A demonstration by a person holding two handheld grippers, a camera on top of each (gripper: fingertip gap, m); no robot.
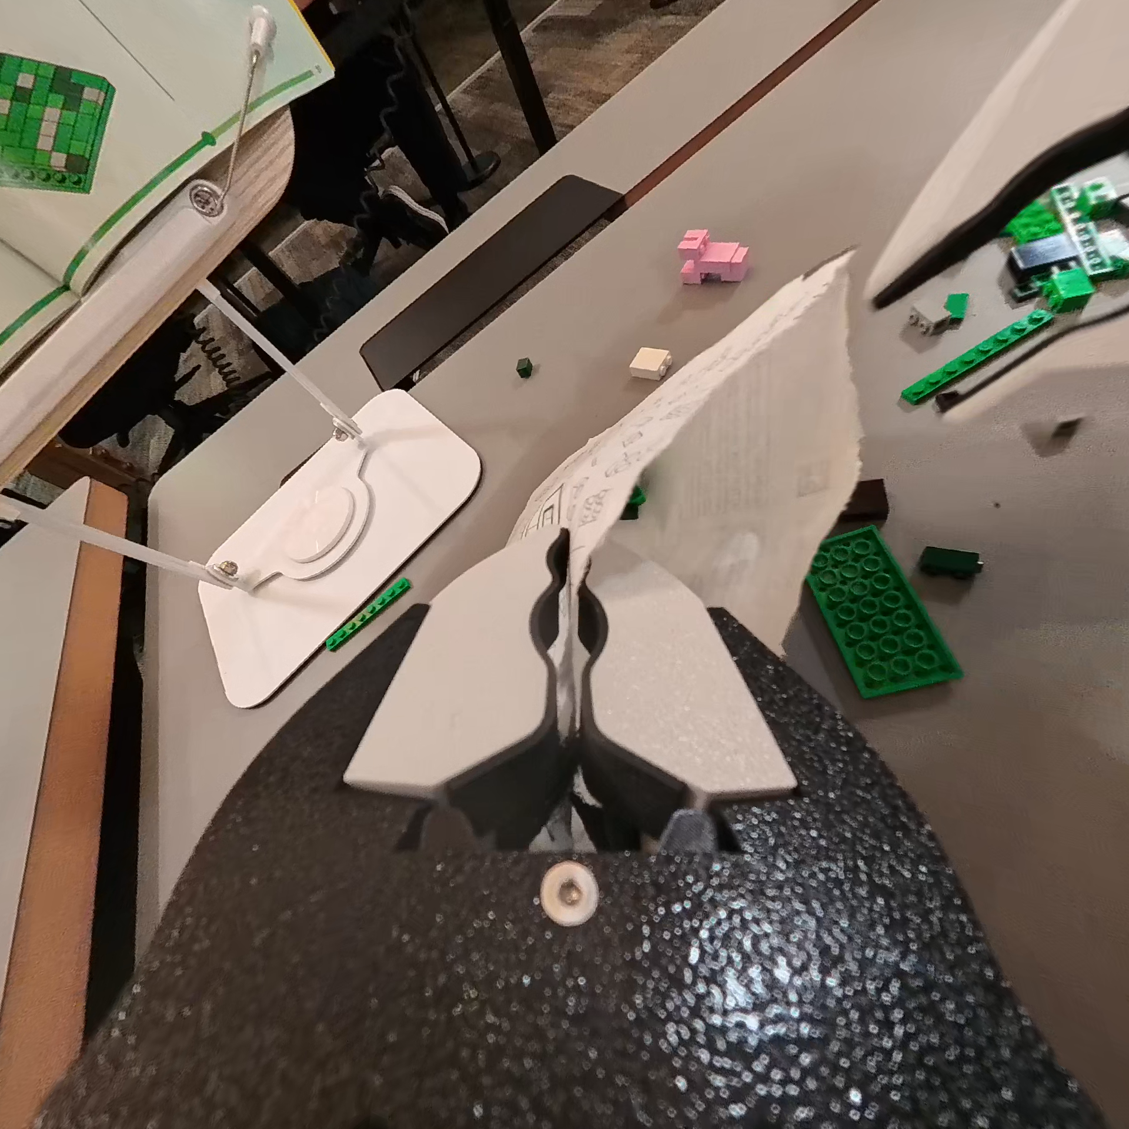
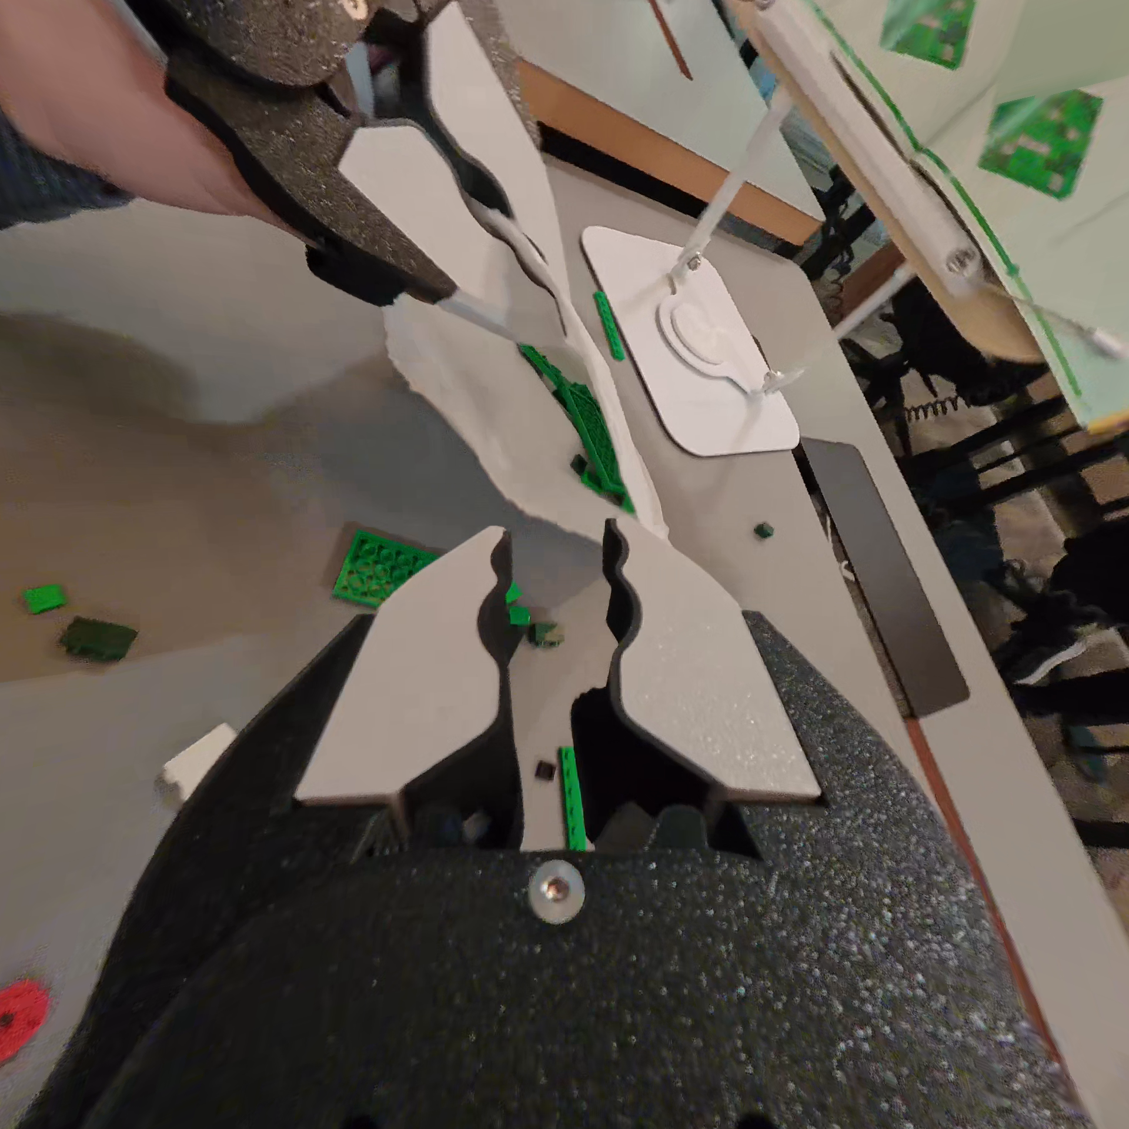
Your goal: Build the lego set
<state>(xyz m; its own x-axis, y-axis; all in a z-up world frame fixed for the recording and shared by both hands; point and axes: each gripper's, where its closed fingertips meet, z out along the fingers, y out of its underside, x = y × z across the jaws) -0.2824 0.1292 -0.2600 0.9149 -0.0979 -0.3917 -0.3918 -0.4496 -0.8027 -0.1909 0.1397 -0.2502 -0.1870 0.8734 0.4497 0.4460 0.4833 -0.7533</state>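
Note:
My left gripper [image 1: 565, 550] is shut on a torn white paper bag [image 1: 733, 458] and holds it up above the grey table. In the right wrist view the left gripper [image 2: 550, 305] is at the upper left, and the bag [image 2: 464, 391] hangs open with green plates [image 2: 586, 421] inside. My right gripper [image 2: 556, 544] is open and empty just in front of the bag's mouth; it shows blurred in the left wrist view [image 1: 916, 354]. A green studded plate [image 1: 880, 611] lies on the table, also in the right wrist view [image 2: 379, 568].
A pink pig model [image 1: 712, 256], a white brick [image 1: 650, 365], a long green plate [image 1: 977, 354] and a pile of green pieces [image 1: 1075, 244] lie on the table. A white stand base [image 1: 342, 550] holds the instruction booklet [image 1: 61, 122]; a thin green strip [image 1: 366, 614] lies beside it. Tip to tip, the grippers are about 10 cm apart. Between my right fingertips and the green studded plate [image 1: 880, 611] there is roughly 9 cm.

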